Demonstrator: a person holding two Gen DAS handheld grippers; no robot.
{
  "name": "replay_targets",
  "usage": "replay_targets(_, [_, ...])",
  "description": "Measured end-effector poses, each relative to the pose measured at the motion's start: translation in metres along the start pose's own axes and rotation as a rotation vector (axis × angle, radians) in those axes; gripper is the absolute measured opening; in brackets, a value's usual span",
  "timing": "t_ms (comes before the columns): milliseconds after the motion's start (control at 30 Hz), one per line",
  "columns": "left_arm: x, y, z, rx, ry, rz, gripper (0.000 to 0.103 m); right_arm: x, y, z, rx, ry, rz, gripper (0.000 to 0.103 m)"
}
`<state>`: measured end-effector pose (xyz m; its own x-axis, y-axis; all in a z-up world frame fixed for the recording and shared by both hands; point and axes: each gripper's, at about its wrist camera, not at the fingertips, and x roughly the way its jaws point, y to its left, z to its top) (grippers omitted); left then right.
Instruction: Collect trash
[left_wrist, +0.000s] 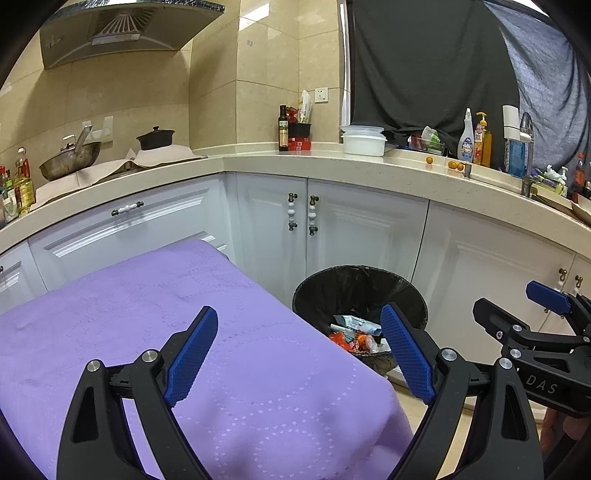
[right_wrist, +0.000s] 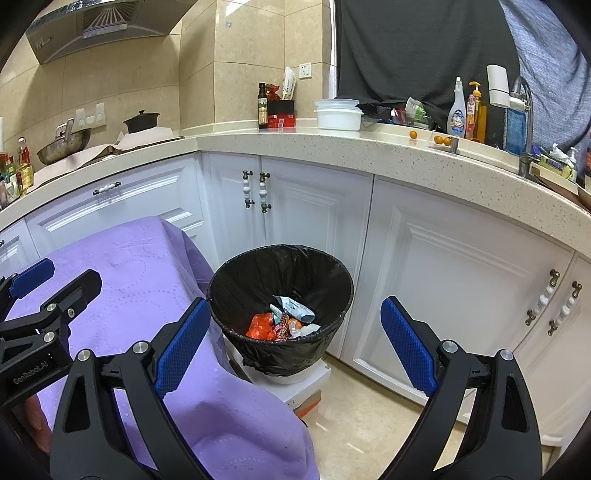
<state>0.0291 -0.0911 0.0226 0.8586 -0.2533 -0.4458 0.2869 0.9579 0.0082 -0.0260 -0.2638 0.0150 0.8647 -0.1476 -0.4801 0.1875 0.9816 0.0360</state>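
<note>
1. We see one trash bin (right_wrist: 280, 306), lined with a black bag, standing upright with its mouth facing up, on the floor against the white cabinets (right_wrist: 443, 280) and just beside the purple-covered table (right_wrist: 129, 273).
2. We count several wrappers (right_wrist: 291, 319) lying in a loose heap at the bin's bottom: one orange, one pale blue, others unclear.
3. Our left gripper (left_wrist: 299, 354) hangs over the table's corner, jaws spread wide, holding nothing.
4. Our right gripper (right_wrist: 295, 347) hovers near the bin, jaws equally wide, touching nothing.
</note>
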Motion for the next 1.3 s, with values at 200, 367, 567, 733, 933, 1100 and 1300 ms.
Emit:
replay_targets(200, [-0.002, -0.001, 0.0, 0.012, -0.011, 0.002, 0.088, -0.001, 0.0, 0.0, 0.0, 0.0, 0.0, 0.091])
replay_targets(367, [-0.002, 0.0, -0.001, 0.01, -0.01, 0.003, 0.089, 0.0, 0.001, 0.0, -0.001, -0.001, -0.001, 0.091])
replay_targets(567, [-0.003, -0.002, 0.0, 0.016, -0.013, 0.007, 0.089, -0.001, 0.0, 0.0, 0.0, -0.001, -0.002, 0.091])
replay_targets(733, [-0.004, -0.004, 0.0, 0.022, -0.022, 0.013, 0.089, -0.001, -0.001, 0.0, -0.002, -0.001, -0.002, 0.091])
replay_targets(933, [-0.003, -0.002, 0.001, -0.001, -0.02, 0.014, 0.095, 0.0, -0.003, 0.0, -0.001, 0.002, -0.001, 0.091])
replay_targets(1100, [-0.003, 0.0, -0.001, -0.019, -0.015, 0.008, 0.096, -0.001, -0.009, -0.001, -0.002, 0.005, 0.002, 0.091])
replay_targets(1300, [-0.006, -0.003, 0.003, 0.022, -0.027, -0.006, 0.096, -0.002, -0.009, -0.001, -0.002, 0.003, 0.001, 0.091])
